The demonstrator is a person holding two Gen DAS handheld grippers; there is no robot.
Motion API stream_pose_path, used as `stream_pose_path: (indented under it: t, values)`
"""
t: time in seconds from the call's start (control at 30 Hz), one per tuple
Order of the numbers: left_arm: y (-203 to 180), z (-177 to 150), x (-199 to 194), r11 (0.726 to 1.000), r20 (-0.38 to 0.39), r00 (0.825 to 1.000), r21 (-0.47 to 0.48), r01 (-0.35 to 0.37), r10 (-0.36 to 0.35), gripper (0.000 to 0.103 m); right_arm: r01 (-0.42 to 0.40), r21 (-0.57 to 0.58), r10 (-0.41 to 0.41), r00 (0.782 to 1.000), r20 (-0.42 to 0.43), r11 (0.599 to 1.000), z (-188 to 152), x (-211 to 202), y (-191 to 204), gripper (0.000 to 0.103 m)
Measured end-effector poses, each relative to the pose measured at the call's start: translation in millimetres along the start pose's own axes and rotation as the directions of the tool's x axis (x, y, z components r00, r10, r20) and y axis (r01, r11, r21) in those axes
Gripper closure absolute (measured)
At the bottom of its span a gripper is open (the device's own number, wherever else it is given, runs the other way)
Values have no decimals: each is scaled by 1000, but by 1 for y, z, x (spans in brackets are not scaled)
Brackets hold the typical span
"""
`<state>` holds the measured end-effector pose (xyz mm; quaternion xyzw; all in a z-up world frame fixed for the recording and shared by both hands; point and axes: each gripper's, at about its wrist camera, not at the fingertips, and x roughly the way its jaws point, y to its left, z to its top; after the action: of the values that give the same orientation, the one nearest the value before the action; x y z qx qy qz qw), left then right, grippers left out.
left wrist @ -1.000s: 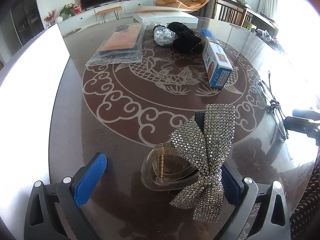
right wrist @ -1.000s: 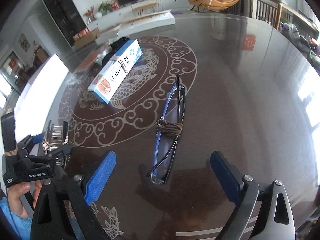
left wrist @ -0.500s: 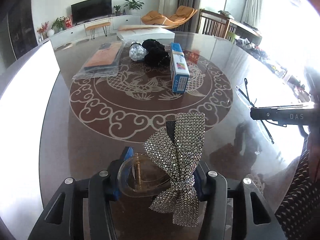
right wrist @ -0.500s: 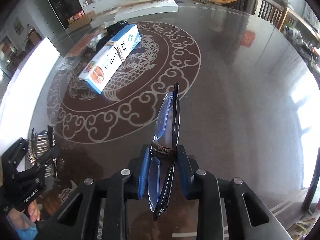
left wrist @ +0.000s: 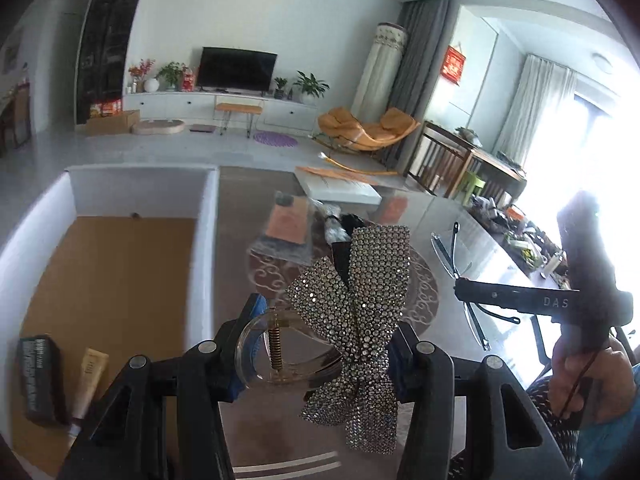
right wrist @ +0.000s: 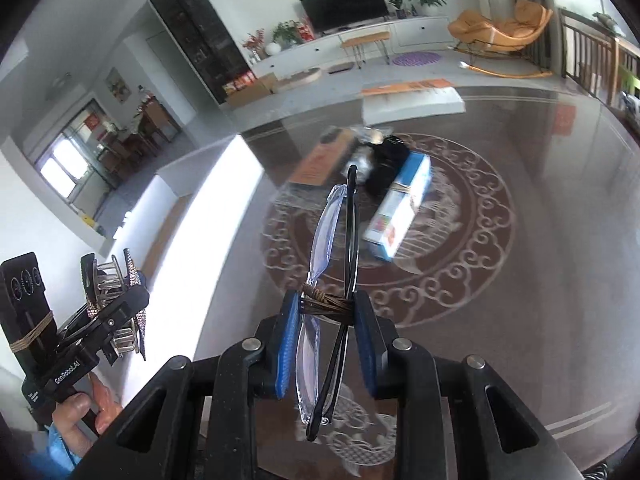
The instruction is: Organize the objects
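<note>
- Plainly, both things are off the desk (right wrist: pixel 540 240) and in the air: the left gripper (left wrist: pixel 320 344) has its jaws clenched on the hair clip (left wrist: pixel 352 304), and the right gripper (right wrist: pixel 326 344) has its jaws clenched on the folded glasses (right wrist: pixel 332 264).
- Hair clip: it looks light. The clear plastic body with its spring is stiff, and that is where the blue pads bear. The rhinestone bow on it looks softer and bumpy, so it would likely give or shed stones if squeezed; the plastic arch is the better hold.
- Glasses: light, thin and probably fragile. The lenses are slick, and the black temples would flex. The pads close across the brown cord wound round the middle, which adds friction and keeps the temples folded. A hard squeeze could bend the frame, so a modest grip seems wise.
- Open white box (left wrist: pixel 120 280) with a brown floor sits just left of the clip in the left wrist view, with a dark packet (left wrist: pixel 40 376) and a pale tube (left wrist: pixel 90 380) already inside; I judge it the likely place to put things.
- Blue-and-white carton (right wrist: pixel 400 208) and a few other items lie on the desk, blurred.
- Setting either piece down gently matters more than speed.
</note>
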<state>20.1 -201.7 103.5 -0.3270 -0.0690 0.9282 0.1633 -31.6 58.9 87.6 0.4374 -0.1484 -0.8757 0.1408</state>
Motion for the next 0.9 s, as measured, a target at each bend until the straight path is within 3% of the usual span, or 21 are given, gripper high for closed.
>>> stream_pose_path:
  t: [0.13,0.27,0.4,0.47,0.5,0.53,0.57,0.63,0.7,0.77,0.9]
  values:
    - [68,10,-31,985,2,986,-35,-169,169,51,-173,-67,173,985,-11,983,14,22,81,75]
    - [137,-1,-23,936,-104,936,-81,-344,335,51,-291,-167,282,957,-75,942,23,62,167,75]
    - [174,-26,2,878,-245,867,-100,-468,434,50,-311,-263,271,946,-176,913,12,113,226,74]
    - [186,-37,15,844,-307,824,-101,-526,477,44,-283,-318,210,946,-246,905,-3,143,245,70]
    - [188,-38,16,827,-316,806,-102,-553,500,44,-263,-343,167,944,-286,902,-11,156,252,63]
    - [188,-37,13,816,-303,800,-104,-569,518,35,-243,-354,135,944,-301,903,-17,164,253,55]
    - [186,-35,10,804,-280,794,-110,-584,539,15,-231,-351,127,947,-296,907,-21,166,251,52]
    - [181,-31,3,779,-234,780,-121,-615,580,0,-227,-339,142,956,-256,913,-25,155,240,39]
    - [176,-26,-1,776,-196,785,-140,-616,588,0,-183,-341,127,975,-180,922,-25,136,223,30]
    - [167,-24,-3,788,-159,806,-169,-592,571,0,-137,-332,115,990,-87,933,-22,111,198,25]
    - [137,-15,-7,826,-68,844,-179,-534,531,0,14,-289,19,993,112,957,-19,67,132,10]
